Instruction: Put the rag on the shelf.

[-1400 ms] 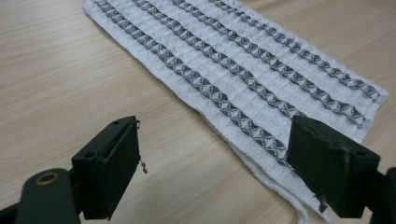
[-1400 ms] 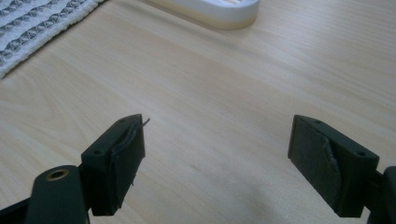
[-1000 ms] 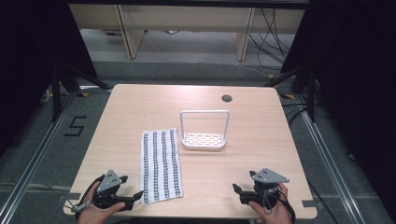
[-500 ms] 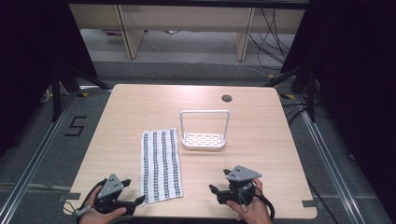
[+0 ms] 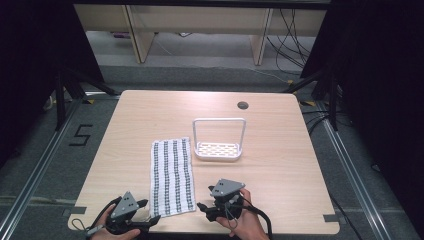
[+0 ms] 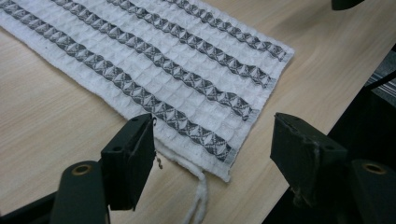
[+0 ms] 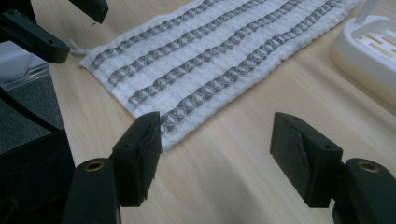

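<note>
Flanking the near end of a striped cloth [image 5: 172, 176], both grippers sit low over the bench [image 5: 280, 150] at its front edge, each held in a hand: the left gripper [image 5: 145, 220] close by the cloth's near left corner, the right gripper [image 5: 202, 206] just beside its near right corner. Both sets of jaws stand wide apart with nothing between them, as each gripper view makes plain. In the left gripper view the cloth's corner lies between the jaws, with a loose white thread [image 6: 198, 186] trailing from the hem. The cloth is a white waffle weave with dark stripes running its length; it looks light, soft and limp, likely to sag and fold once lifted, so the two near corners or the near hem seem the sensible places to pinch, thin as the edge is against the wood. It lies flat, left of centre, reaching away toward a white plastic rack [image 5: 218, 142] with a tall hoop handle, just beside its far right corner. Beyond that is a round cable hole [image 5: 243, 105]. No brand or label is legible; only a "5" [image 5: 81, 135] marked on the floor left of the bench
</note>
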`<state>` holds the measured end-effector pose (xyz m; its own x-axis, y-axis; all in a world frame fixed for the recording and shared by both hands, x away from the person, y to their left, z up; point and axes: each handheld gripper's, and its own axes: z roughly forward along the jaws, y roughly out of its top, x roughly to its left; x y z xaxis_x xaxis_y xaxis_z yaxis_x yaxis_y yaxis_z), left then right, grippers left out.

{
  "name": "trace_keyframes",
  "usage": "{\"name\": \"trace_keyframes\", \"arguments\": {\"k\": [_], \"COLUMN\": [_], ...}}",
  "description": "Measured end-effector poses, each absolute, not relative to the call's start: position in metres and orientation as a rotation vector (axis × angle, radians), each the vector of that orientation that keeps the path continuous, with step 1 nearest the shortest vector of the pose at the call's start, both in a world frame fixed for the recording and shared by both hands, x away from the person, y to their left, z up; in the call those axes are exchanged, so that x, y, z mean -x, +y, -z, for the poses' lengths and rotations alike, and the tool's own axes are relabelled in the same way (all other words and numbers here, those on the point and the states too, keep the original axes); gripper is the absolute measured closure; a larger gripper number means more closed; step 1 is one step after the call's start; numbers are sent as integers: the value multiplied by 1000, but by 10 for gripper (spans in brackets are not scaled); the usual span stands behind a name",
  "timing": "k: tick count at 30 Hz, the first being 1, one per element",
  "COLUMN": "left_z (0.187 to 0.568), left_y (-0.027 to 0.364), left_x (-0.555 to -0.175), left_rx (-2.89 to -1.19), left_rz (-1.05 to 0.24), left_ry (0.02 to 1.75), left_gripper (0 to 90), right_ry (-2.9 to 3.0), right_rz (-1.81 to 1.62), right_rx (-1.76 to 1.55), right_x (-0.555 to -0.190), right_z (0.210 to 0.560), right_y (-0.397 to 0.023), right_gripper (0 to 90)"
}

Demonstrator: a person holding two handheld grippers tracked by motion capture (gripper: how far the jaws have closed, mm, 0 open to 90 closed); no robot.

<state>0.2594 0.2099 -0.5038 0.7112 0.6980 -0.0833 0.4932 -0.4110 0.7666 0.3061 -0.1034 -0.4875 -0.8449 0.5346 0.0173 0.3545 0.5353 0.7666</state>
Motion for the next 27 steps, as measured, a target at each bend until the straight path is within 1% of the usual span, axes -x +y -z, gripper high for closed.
{"name": "trace_keyframes", "arguments": {"k": [6, 9, 10, 13, 15, 19, 23, 25, 27], "left_z": [505, 510, 509, 510, 510, 512, 514, 515, 514], "left_y": [206, 201, 203, 202, 202, 203, 204, 205, 206], "left_x": [-260, -261, -263, -262, -262, -265, -268, -270, -270], "left_rx": [-2131, -2106, -2146, -2131, -2147, -2192, -2198, -2217, -2233], "left_rz": [-316, -300, -315, -309, -311, -322, -327, -331, -334], "left_ry": [873, 894, 887, 897, 883, 886, 883, 879, 862], "left_gripper": [330, 331, 335, 355, 381, 404, 422, 461, 479], "right_ry": [2601, 2623, 2628, 2650, 2664, 2664, 2675, 2692, 2689], "right_rz": [-1182, -1160, -1155, -1149, -1131, -1137, -1118, -1107, -1096], "right_rx": [-709, -686, -696, -669, -652, -635, -629, -616, -625], "right_x": [-306, -307, -307, -309, -309, -308, -308, -310, -310], "right_z": [492, 495, 497, 500, 502, 505, 508, 511, 511], "right_y": [-91, -82, -78, -71, -65, -61, -57, -55, -54], "right_gripper": [382, 403, 409, 422, 436, 450, 459, 473, 479]}}
